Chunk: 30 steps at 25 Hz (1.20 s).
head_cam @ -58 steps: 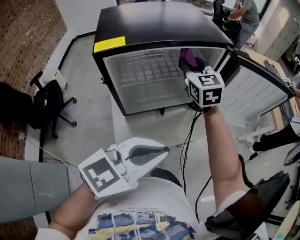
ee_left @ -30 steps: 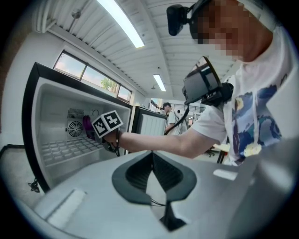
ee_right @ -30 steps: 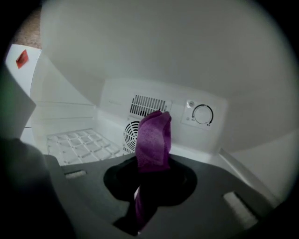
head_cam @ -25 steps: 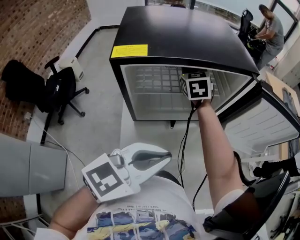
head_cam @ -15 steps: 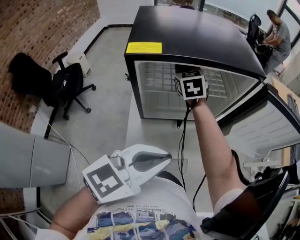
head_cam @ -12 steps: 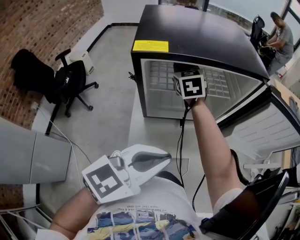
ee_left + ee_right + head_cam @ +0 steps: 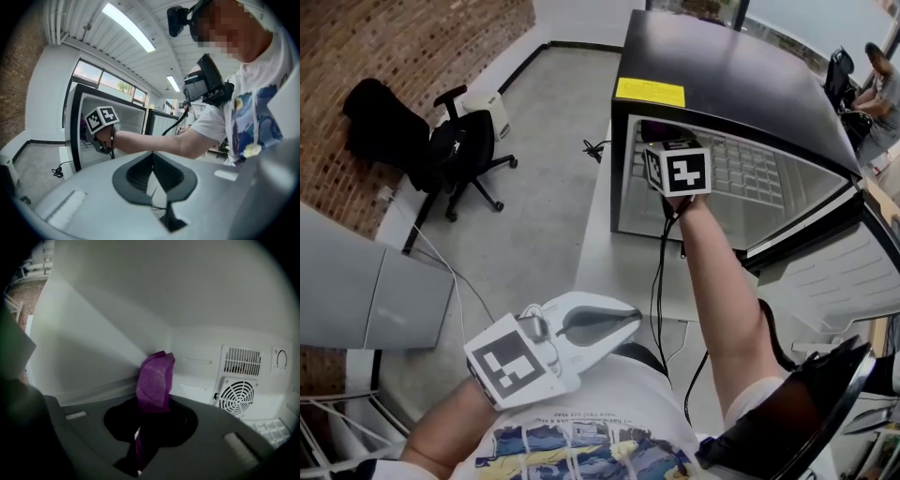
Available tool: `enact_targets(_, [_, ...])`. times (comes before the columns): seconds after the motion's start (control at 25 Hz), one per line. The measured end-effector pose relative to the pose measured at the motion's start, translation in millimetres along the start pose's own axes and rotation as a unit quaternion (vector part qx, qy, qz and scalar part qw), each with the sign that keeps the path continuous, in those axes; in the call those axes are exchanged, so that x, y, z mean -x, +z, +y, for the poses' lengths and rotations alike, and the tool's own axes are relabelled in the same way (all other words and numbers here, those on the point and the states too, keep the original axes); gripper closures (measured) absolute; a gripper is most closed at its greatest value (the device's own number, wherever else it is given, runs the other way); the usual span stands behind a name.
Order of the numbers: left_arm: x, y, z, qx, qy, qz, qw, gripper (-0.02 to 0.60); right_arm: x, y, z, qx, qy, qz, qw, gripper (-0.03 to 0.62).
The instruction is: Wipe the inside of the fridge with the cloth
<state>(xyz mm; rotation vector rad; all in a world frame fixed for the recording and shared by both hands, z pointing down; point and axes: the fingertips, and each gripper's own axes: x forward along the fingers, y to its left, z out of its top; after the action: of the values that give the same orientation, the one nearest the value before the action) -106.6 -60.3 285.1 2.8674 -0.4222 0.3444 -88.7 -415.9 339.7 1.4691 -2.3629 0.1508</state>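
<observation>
Grey concrete floor [image 7: 539, 141], brick wall [image 7: 412, 47]. Inside the open black fridge [image 7: 722, 66], the right gripper [image 7: 152, 409] clamps a purple cloth [image 7: 155, 378] by a side wall. The left gripper [image 7: 153, 161] is closed and empty.

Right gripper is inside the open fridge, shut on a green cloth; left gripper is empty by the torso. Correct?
One error: the cloth is purple, not green, as the right gripper view shows. Otherwise yes: the right gripper is shut on it inside the fridge, and the left gripper is empty by the torso.

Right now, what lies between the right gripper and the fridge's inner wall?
Only the purple cloth, clamped in the right gripper's jaws, reaching toward the fridge wall; seen in that gripper's view.
</observation>
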Motion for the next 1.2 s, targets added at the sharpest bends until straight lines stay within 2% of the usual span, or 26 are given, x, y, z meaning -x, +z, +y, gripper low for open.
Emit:
enact_targets(0.24, [9,-3,2,0.003,0.007,-0.004,1.0000,0.577,3,1,0,-0.053,0.006,-0.011,0.999,0.540])
enact_targets(0.52, [1,-1,-4,-0.003,-0.025,-0.004,0.9997,0.577,34,6,-24,-0.042,-0.025,-0.034,0.998,0.540])
enact_targets(0.88, [-36,7,-25,-0.019,-0.107,0.000,0.9941,0.575,112,4,-107,-0.029,-0.119,-0.045,0.991,0.540])
enact_targets(1.2, [-69,15,-38,-0.030,-0.173,0.001,0.9845,0.575,171,-27,-184,0.012,-0.222,-0.005,0.975,0.540])
